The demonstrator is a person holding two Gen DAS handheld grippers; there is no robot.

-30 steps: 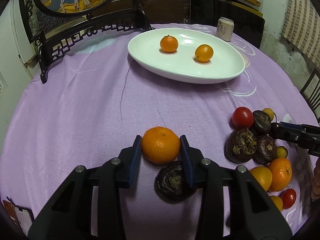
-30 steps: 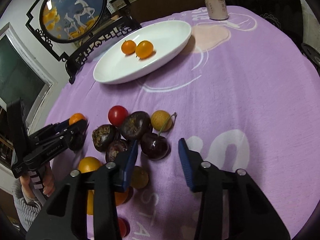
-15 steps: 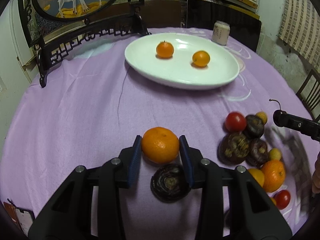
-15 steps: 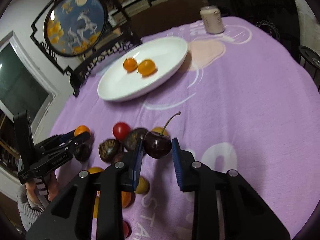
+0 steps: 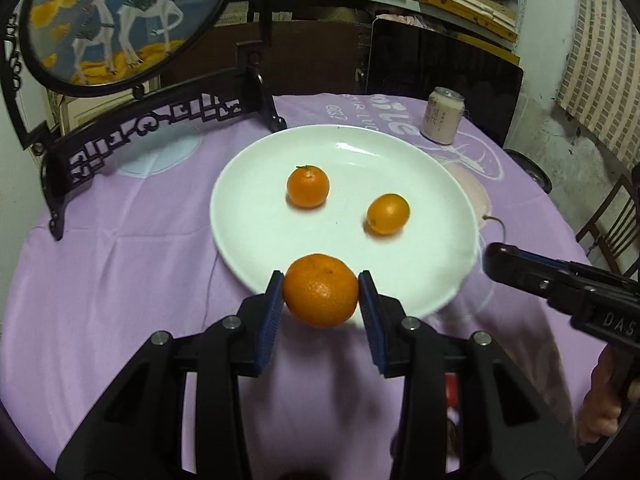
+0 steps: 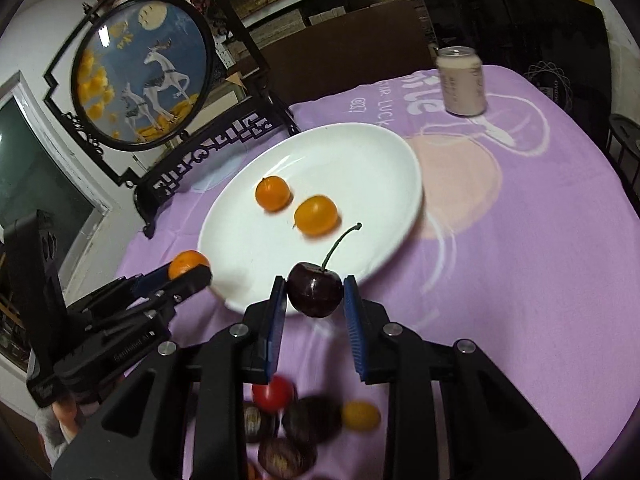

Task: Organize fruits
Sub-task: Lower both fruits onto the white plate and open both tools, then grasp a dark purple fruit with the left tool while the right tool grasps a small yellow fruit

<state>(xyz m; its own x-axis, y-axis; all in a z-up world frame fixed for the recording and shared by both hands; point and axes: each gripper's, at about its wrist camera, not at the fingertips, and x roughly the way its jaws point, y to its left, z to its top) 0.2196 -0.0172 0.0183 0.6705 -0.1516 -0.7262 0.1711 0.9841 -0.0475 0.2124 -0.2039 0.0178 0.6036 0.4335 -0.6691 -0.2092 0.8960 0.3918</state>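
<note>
Purple cloth bears a white plate [image 5: 240,216] at 12 o'clock. My left gripper [image 5: 320,294] clamps a firm mandarin [image 5: 321,290] across its middle; my right gripper [image 6: 315,294] pinches a slick, bruisable cherry [image 6: 315,295] at its sides.

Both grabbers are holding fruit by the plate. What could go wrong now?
1. The left gripper and right gripper head for the same near side of the white plate, so they might bump.
2. The mandarin and cherry are round; once set down, they may roll off the shallow rim or knock the two small oranges already there.
</note>
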